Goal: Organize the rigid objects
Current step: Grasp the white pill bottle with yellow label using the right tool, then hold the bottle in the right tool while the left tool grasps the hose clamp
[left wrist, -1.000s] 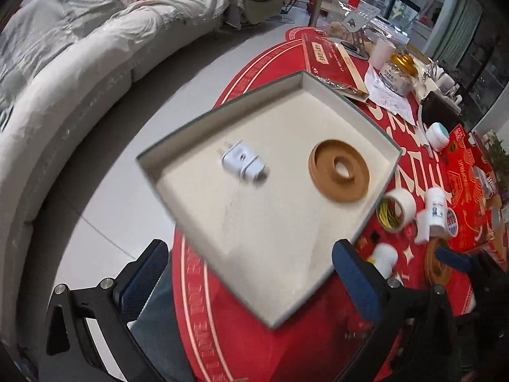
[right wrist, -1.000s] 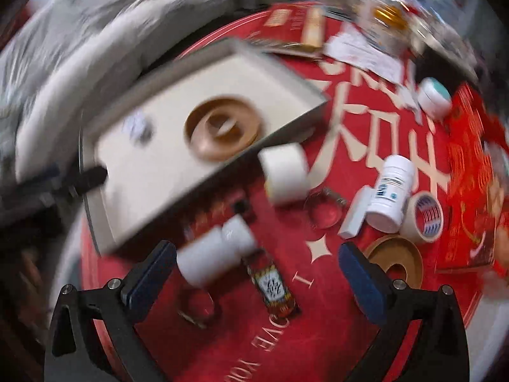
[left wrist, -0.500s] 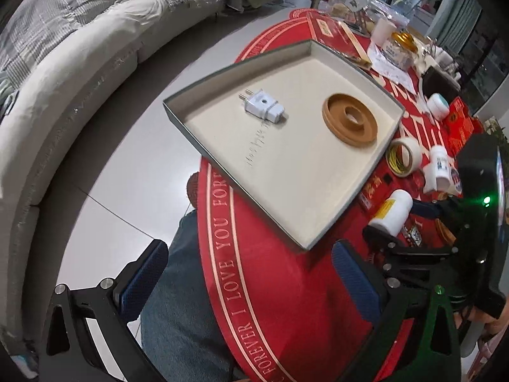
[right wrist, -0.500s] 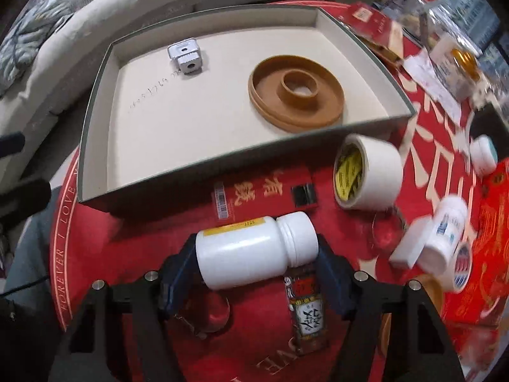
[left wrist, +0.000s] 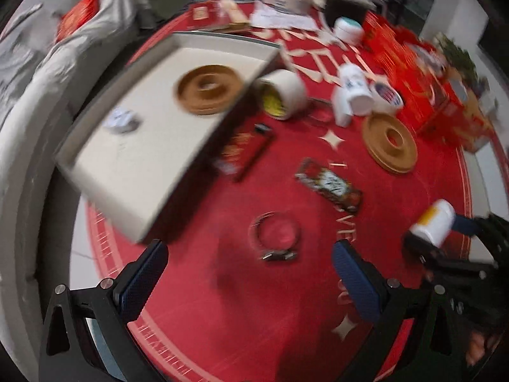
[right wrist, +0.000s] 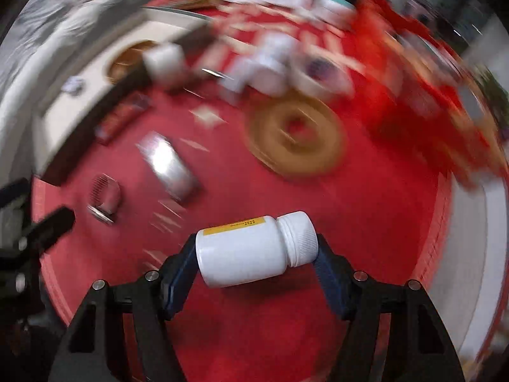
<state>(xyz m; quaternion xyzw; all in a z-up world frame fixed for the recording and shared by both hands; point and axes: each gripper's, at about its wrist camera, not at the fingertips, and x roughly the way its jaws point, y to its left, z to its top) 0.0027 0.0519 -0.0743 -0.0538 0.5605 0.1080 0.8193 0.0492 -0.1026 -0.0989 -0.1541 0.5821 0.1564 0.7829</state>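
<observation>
A: Where's the white bottle (right wrist: 254,250)?
B: Lower centre of the right wrist view, clamped end to end in the right gripper (right wrist: 256,256), long axis across the jaws, cap toward frame right.
A: And the box (right wrist: 73,108)?
B: Upper left, well apart. The left gripper (left wrist: 248,278) gapes empty.

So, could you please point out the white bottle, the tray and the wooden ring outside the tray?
Bottle (right wrist: 245,251): right wrist view, on its body.
Tray (left wrist: 133,165): left wrist view, on its bare floor.
Ring (left wrist: 389,146): left wrist view, on its rim.
</observation>
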